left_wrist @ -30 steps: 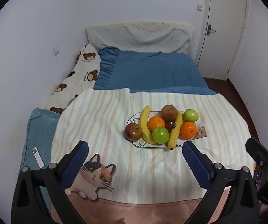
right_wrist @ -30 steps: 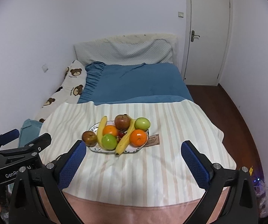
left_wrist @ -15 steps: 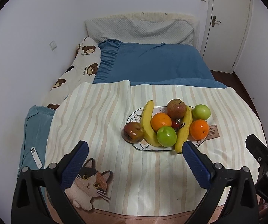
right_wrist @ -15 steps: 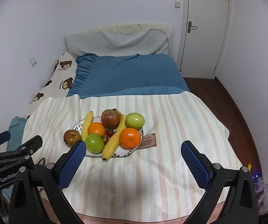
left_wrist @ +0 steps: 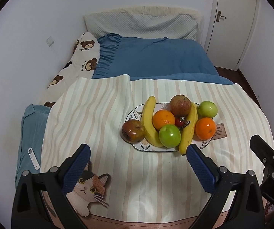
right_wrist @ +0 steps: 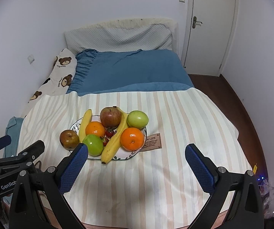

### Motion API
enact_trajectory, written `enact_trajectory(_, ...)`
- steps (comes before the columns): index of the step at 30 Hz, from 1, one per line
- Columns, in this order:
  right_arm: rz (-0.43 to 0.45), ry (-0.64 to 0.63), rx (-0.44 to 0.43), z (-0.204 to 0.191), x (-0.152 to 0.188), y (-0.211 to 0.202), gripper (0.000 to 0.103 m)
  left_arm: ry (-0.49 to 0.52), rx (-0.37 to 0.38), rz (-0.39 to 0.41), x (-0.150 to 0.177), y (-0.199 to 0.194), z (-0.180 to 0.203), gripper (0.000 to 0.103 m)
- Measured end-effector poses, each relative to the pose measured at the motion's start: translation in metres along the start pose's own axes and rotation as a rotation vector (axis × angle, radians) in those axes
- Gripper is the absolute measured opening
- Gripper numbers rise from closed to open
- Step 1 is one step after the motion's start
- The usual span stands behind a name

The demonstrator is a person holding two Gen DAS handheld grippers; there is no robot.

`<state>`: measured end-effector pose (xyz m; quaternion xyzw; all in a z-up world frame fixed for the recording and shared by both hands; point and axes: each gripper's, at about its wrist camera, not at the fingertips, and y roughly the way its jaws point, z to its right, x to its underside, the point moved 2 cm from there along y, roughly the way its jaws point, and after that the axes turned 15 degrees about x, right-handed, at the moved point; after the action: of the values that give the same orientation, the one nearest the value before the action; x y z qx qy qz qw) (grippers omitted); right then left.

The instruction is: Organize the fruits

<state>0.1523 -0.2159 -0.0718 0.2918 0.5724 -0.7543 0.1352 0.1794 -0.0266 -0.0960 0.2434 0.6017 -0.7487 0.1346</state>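
Observation:
A patterned plate (left_wrist: 132, 112) (right_wrist: 74, 126) on the striped blanket holds two bananas (left_wrist: 150, 120) (right_wrist: 116, 139), two oranges (left_wrist: 163, 119) (right_wrist: 132, 139), a red apple (left_wrist: 180, 106) (right_wrist: 110, 117), two green apples (left_wrist: 169, 136) (right_wrist: 137, 119) and small red tomatoes (left_wrist: 179, 122). A brownish apple (left_wrist: 133, 130) (right_wrist: 69, 139) sits at the plate's left edge. My left gripper (left_wrist: 137, 168) is open and empty, short of the plate. My right gripper (right_wrist: 137, 168) is open and empty, in front of the plate.
The striped blanket (left_wrist: 98, 118) has a cat patch (left_wrist: 87, 188) and a brown label (right_wrist: 153, 141). Behind lie a blue duvet (left_wrist: 156, 59), a bear-print pillow (left_wrist: 81, 61) and a grey pillow. A remote (left_wrist: 33, 158) lies at the left. A door (right_wrist: 209, 28) and wooden floor are at the right.
Both grippers have moved forward and down toward the plate, so the fruit appears larger and closer. Both stay open and empty.

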Motion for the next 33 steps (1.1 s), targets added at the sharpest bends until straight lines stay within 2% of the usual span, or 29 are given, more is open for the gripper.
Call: enact_trajectory(33,0.002,0.020,0.020,0.005,-0.001,-0.003,0.103,-0.002,-0.001,0.029,-0.002,-0.008,0.001,0.103)
